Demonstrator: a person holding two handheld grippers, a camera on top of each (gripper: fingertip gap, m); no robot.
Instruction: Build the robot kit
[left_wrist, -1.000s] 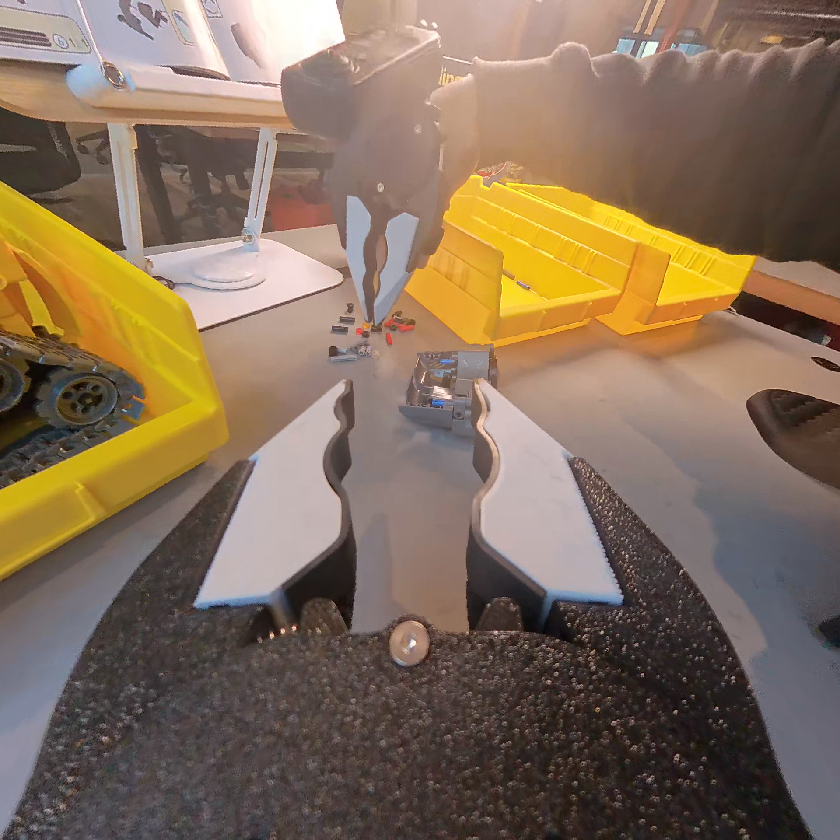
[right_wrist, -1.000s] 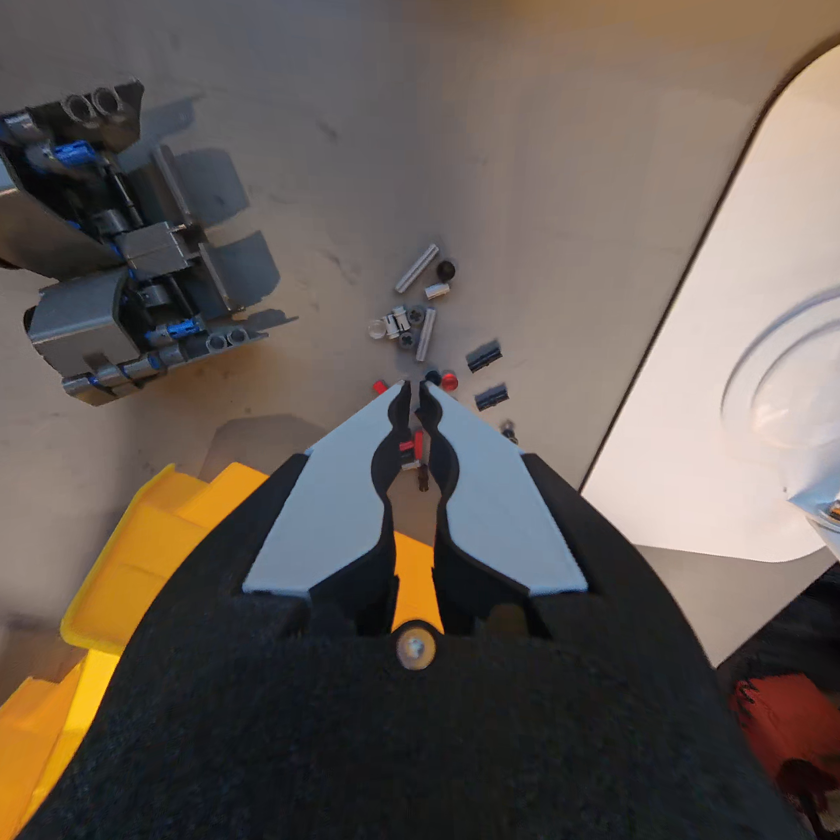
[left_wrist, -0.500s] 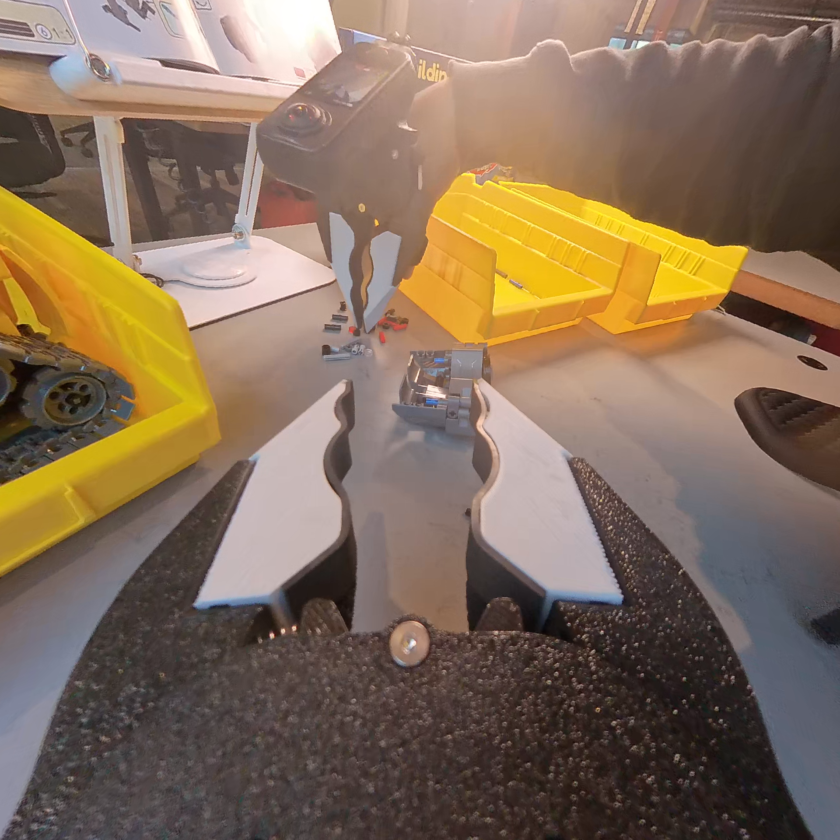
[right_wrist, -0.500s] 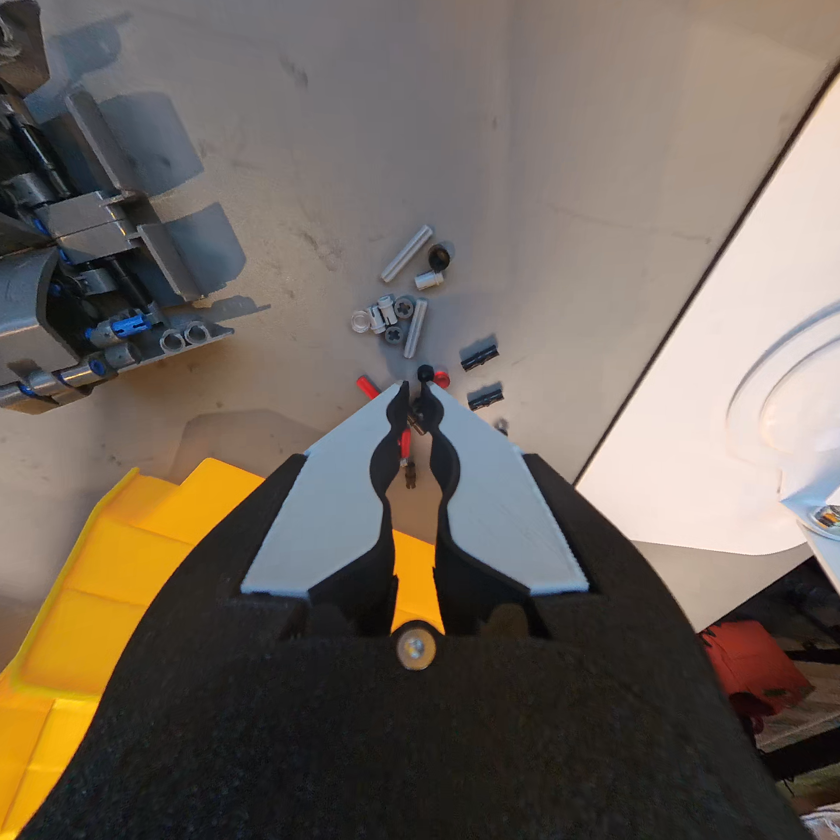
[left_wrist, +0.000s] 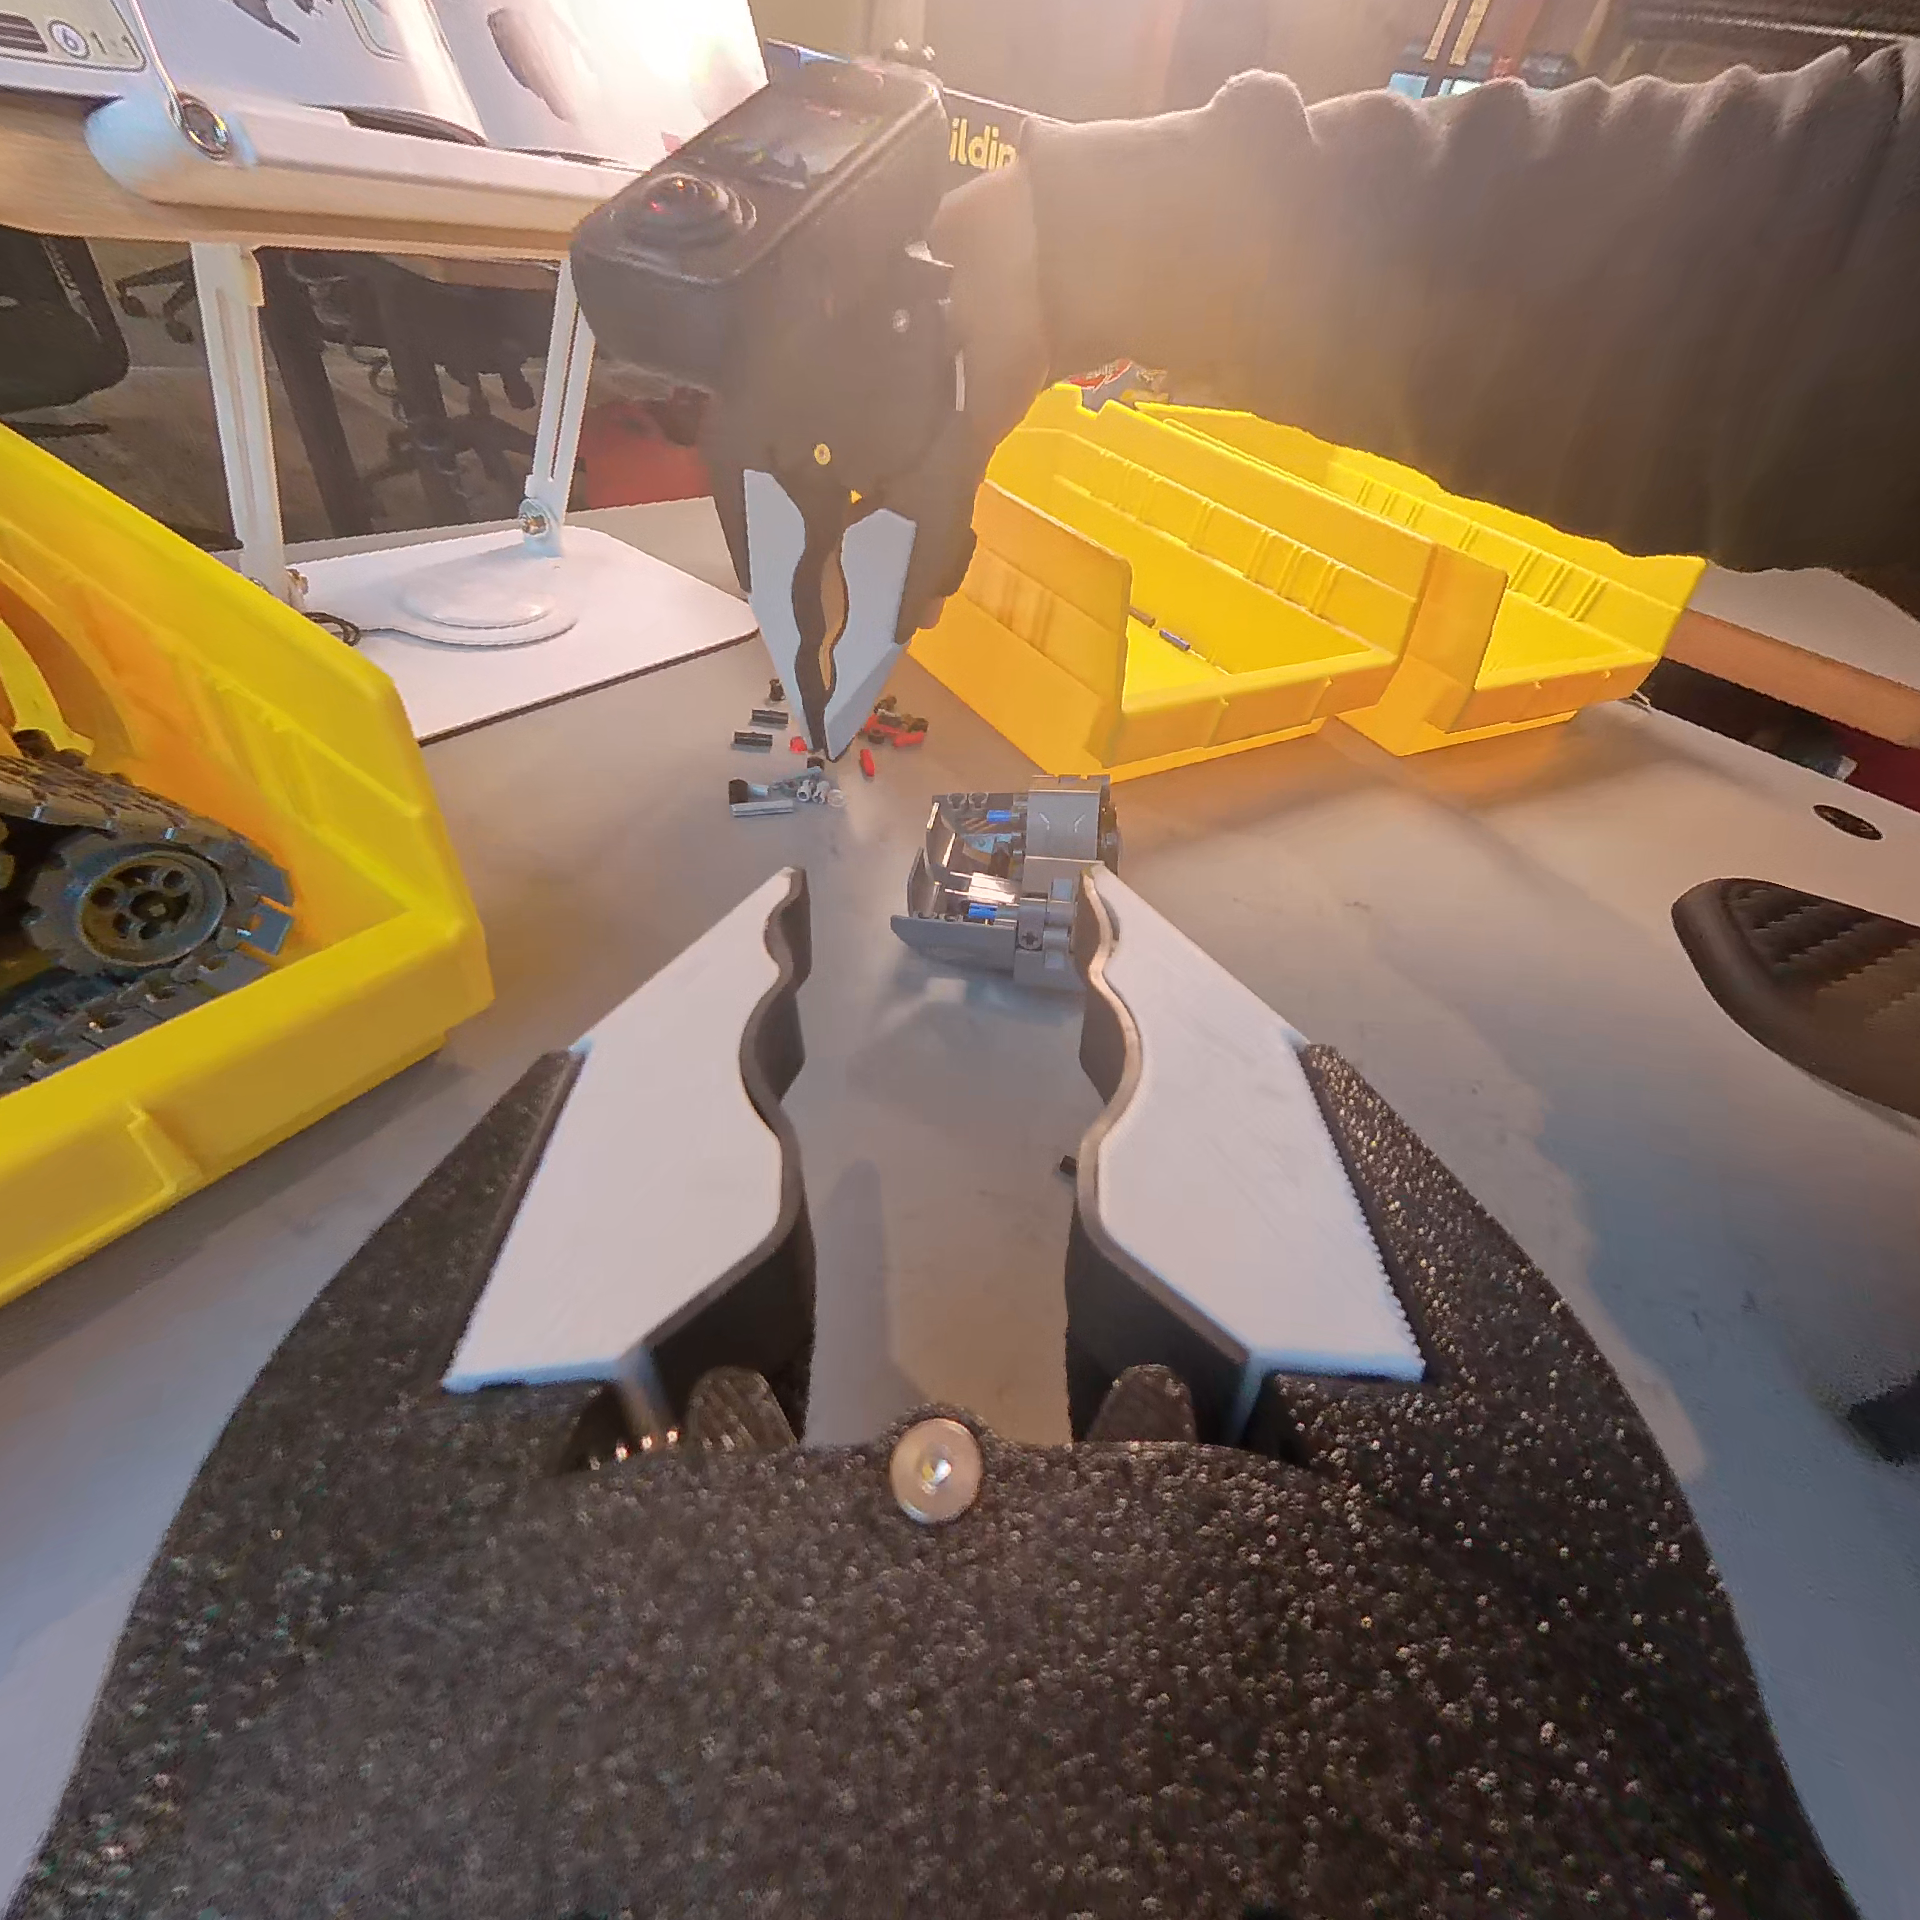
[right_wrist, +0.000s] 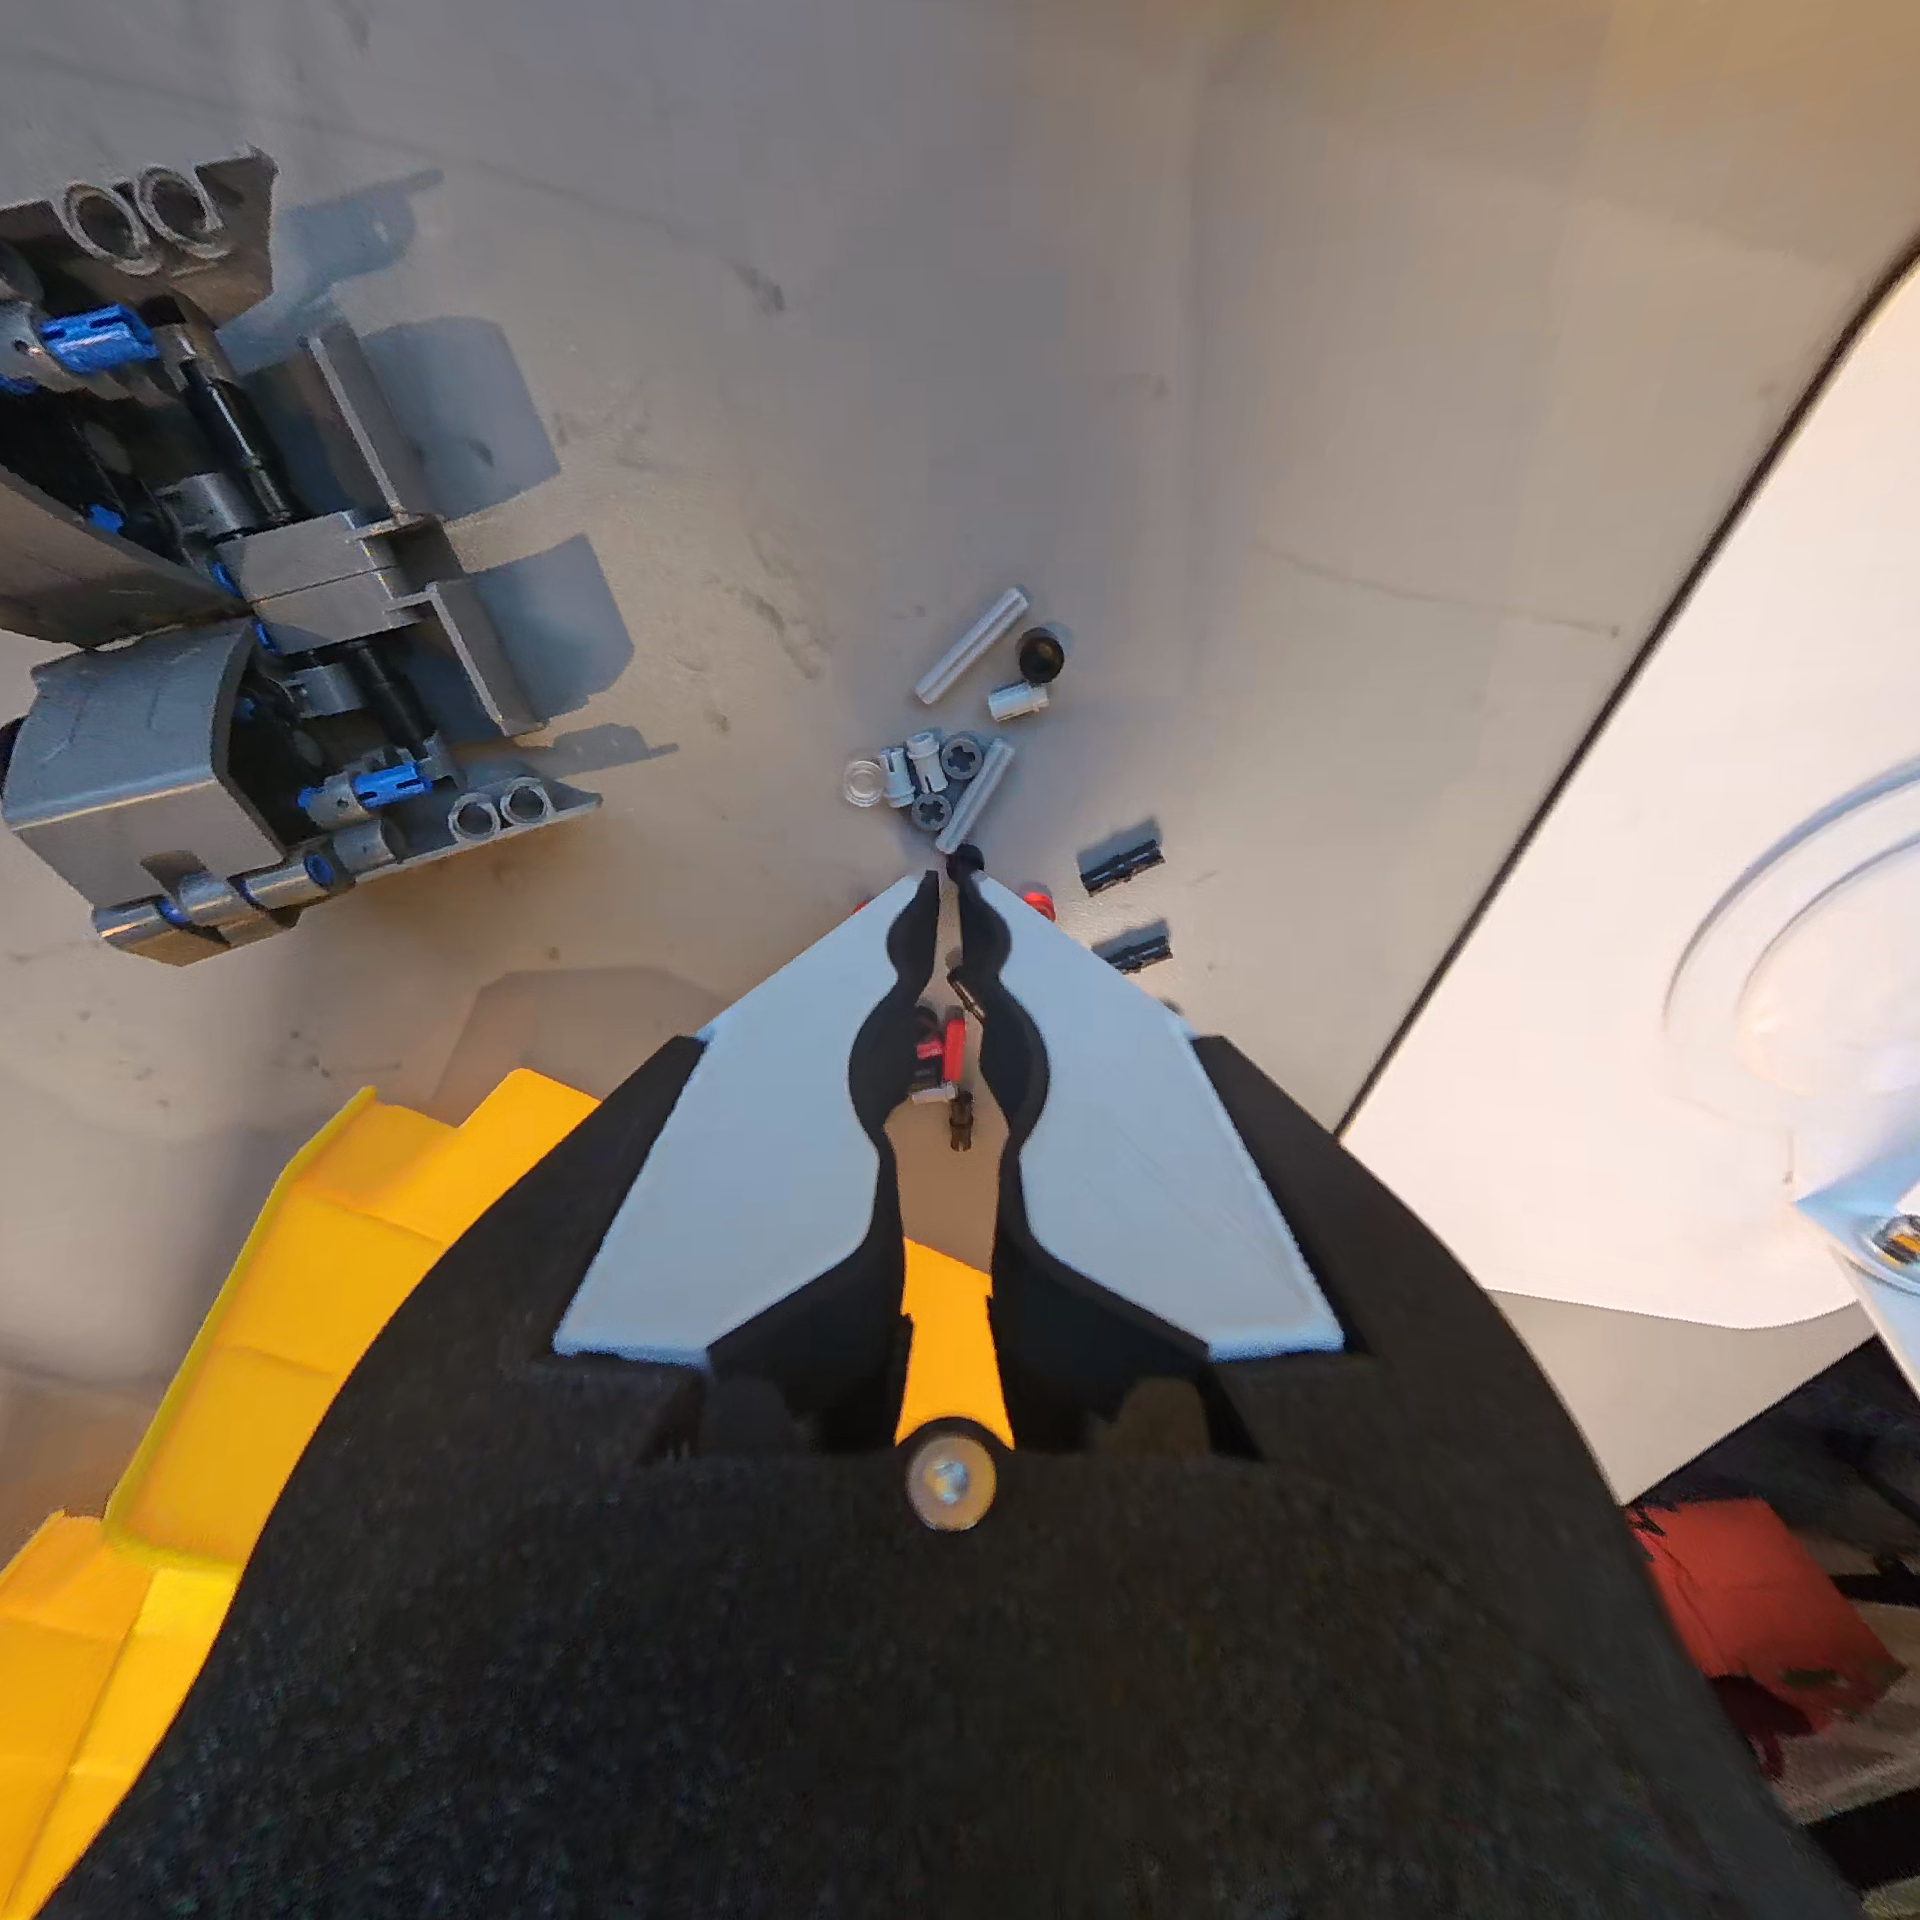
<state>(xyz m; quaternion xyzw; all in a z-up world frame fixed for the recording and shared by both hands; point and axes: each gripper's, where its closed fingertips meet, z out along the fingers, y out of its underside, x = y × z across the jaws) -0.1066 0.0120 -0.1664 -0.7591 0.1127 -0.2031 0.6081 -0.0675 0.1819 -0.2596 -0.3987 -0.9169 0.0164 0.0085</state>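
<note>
My left gripper (left_wrist: 940, 896) is open and empty, low over the grey table. Its right fingertip is just beside a grey brick assembly with blue pins (left_wrist: 1003, 883), which also shows in the right wrist view (right_wrist: 260, 665). My right gripper (right_wrist: 948, 883) points straight down, with its jaws closed to a thin slit. A small black pin (right_wrist: 967, 858) sits pinched at its tips. It shows in the left wrist view (left_wrist: 831, 740) with its tips down among loose small parts (left_wrist: 790, 795). Grey axles and bushes (right_wrist: 940, 779), black pins (right_wrist: 1120, 858) and red pins (right_wrist: 951, 1044) lie around the tips.
A yellow bin (left_wrist: 312, 831) with a tracked wheel assembly (left_wrist: 125, 914) stands at the left. Several empty yellow bins (left_wrist: 1247, 644) stand behind the parts, and one (right_wrist: 312, 1247) lies under my right gripper. A white stand base (left_wrist: 499, 613) is at the back. A dark sleeve (left_wrist: 1507, 260) reaches in. Across from one pair of fingers to the other is roughly 20 cm.
My right gripper has come down and tilted more upright over the loose parts, its jaws unchanged. My left gripper has stayed open and barely moved.
</note>
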